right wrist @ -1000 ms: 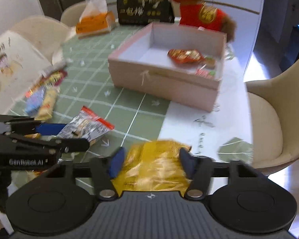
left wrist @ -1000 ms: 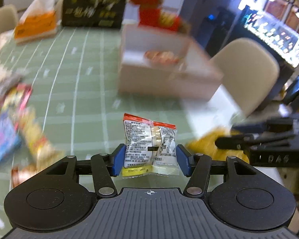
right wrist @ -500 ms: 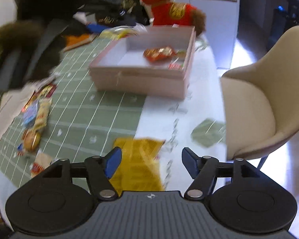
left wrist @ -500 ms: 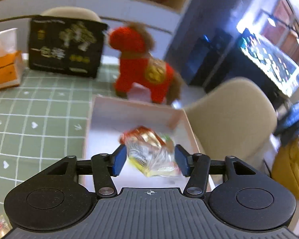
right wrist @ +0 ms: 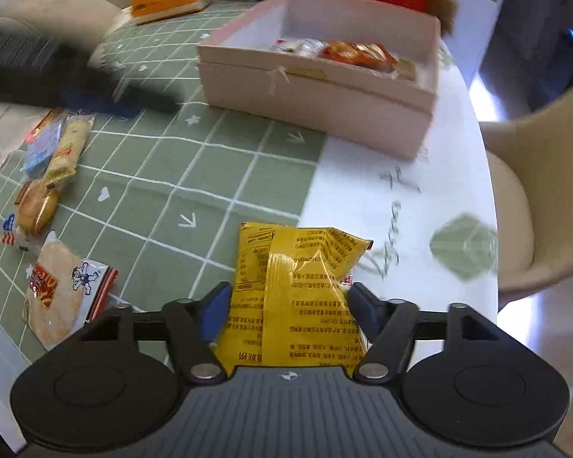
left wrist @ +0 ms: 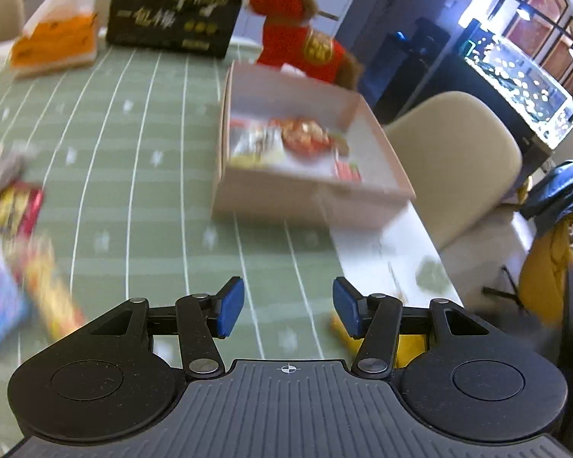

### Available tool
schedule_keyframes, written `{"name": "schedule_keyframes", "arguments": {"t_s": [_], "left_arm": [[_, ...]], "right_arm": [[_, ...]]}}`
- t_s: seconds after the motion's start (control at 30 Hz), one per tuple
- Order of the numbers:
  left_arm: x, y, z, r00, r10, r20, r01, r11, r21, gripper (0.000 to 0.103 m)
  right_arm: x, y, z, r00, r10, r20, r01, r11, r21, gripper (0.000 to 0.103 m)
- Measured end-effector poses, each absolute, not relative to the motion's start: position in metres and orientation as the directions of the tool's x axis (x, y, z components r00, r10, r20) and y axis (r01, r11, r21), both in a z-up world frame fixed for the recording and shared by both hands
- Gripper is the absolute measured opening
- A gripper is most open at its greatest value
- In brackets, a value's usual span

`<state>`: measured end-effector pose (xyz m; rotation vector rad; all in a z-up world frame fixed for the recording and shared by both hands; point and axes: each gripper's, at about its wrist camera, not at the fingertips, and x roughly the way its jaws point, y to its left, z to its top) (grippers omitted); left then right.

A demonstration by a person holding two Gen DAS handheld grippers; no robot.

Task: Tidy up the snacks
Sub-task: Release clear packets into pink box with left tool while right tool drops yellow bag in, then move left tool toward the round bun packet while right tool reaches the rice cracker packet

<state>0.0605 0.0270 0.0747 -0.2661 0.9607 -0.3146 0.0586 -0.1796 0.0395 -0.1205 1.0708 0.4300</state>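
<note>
A pink open box (left wrist: pixel 309 198) (right wrist: pixel 324 91) stands on the green checked cloth and holds several snack packets, among them a clear one (left wrist: pixel 256 141) and a red one (right wrist: pixel 357 53). My left gripper (left wrist: pixel 288 307) is open and empty, above the cloth short of the box. My right gripper (right wrist: pixel 288 307) is shut on a yellow snack packet (right wrist: pixel 294 290) at the near edge of the table. A corner of that yellow packet shows behind the left gripper's right finger (left wrist: pixel 408 343). The left gripper shows as a dark blur in the right wrist view (right wrist: pixel 76 91).
Several loose snack packets lie at the left (right wrist: pixel 53 152) (right wrist: pixel 57 297) (left wrist: pixel 15 252). An orange tissue box (left wrist: pixel 53 42), a black box (left wrist: pixel 175 11) and a red plush toy (left wrist: pixel 301 34) stand at the back. A beige chair (right wrist: pixel 534 191) is at the right.
My left gripper let the clear packet go into the box, opened and drew back toward me. My right gripper closed on the yellow packet.
</note>
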Motion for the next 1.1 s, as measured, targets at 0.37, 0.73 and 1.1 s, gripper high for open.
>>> {"name": "schedule_keyframes", "arguments": {"t_s": [0.37, 0.73, 1.1], "left_arm": [[0.007, 0.046, 0.046, 0.476, -0.422, -0.772, 0.094, 0.897, -0.432, 0.057], [0.009, 0.096, 0.063, 0.583, -0.29, -0.759, -0.021, 0.929, -0.371, 0.057], [0.053, 0.22, 0.046, 0.615, 0.059, -0.786, -0.476, 0.823, -0.31, 0.057]], "right_arm": [[0.175, -0.192, 0.149, 0.671, 0.266, -0.692, -0.289, 0.953, 0.086, 0.078], [0.147, -0.156, 0.112, 0.6, 0.252, -0.759, -0.347, 0.937, 0.037, 0.081], [0.063, -0.102, 0.064, 0.382, 0.392, -0.837, -0.471, 0.862, 0.189, 0.081]]}}
